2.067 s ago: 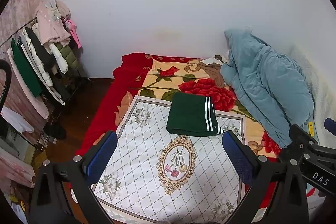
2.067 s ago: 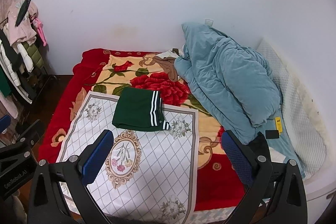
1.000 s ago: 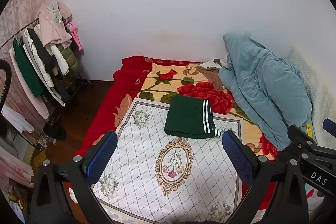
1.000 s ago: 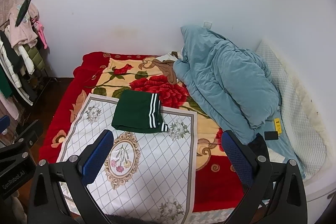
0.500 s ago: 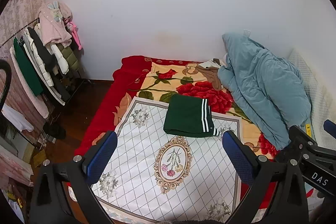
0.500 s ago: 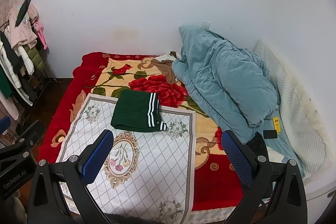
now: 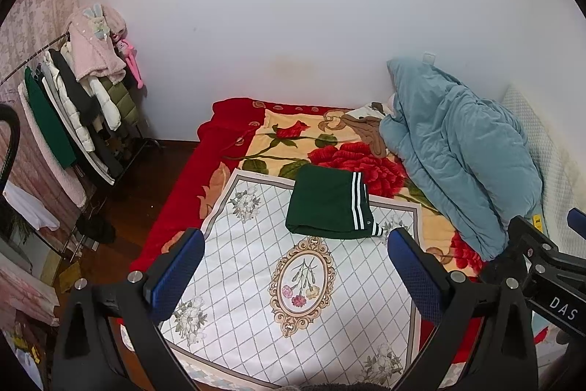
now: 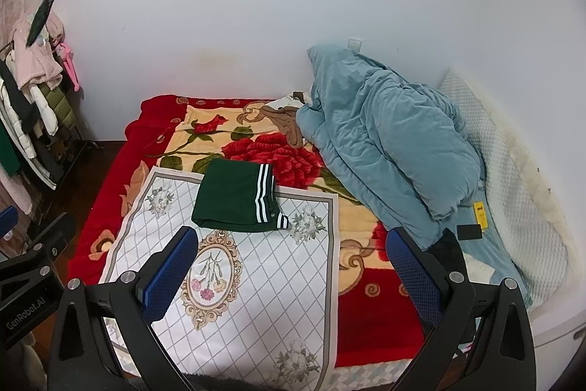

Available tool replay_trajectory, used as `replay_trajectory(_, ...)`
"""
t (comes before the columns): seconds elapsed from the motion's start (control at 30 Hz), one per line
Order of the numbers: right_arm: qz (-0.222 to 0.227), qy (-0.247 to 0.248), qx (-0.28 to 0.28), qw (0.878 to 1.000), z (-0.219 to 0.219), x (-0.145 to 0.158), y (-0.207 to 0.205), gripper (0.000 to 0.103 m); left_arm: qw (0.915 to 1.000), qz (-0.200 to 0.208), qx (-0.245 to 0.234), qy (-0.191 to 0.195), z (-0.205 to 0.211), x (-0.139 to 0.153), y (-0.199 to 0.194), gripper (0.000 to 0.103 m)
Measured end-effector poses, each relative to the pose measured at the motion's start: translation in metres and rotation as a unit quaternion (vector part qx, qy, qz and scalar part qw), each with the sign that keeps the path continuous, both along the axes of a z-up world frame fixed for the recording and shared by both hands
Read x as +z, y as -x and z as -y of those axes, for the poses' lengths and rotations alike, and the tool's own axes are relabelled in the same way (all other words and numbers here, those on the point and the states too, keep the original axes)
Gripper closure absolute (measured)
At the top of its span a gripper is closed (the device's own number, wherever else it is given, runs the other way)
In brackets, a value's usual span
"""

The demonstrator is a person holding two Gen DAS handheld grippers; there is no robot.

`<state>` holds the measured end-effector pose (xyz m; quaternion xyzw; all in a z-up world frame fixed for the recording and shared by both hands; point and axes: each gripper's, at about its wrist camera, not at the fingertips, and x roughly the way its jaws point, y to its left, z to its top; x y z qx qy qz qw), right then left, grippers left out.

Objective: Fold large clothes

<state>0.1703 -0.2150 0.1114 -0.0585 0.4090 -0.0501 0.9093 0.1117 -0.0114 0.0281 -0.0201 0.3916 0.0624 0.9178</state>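
Observation:
A dark green garment with white stripes [image 7: 329,204] lies folded in a neat rectangle at the far end of a white diamond-pattern floral mat [image 7: 293,281] on the bed. It also shows in the right wrist view [image 8: 236,195] on the mat [image 8: 238,281]. My left gripper [image 7: 295,268] is open and empty, held high and well back from the garment. My right gripper [image 8: 291,264] is open and empty too, equally far back.
A red rose blanket [image 7: 329,149] covers the bed. A bunched blue quilt [image 7: 457,152] and a white pillow [image 8: 512,178] lie on the right. A brown garment [image 7: 366,131] lies by the quilt. A rack of hanging clothes [image 7: 73,105] stands left, over dark wood floor [image 7: 135,185].
Both grippers have drifted back and up a little, so the garment sits slightly farther and lower-left in view. Nothing on the bed moved.

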Motion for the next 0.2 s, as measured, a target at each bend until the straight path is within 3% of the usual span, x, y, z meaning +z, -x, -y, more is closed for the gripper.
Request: replay_trajectory(0.2, 0.001, -0.001, 0.0, 1.0, -0.0006, 0.0004, 0.0021, 0.0, 1.0, 0.004, -0.003, -0.002, -0.0002, 0.0013, 0.0066, 0.001)
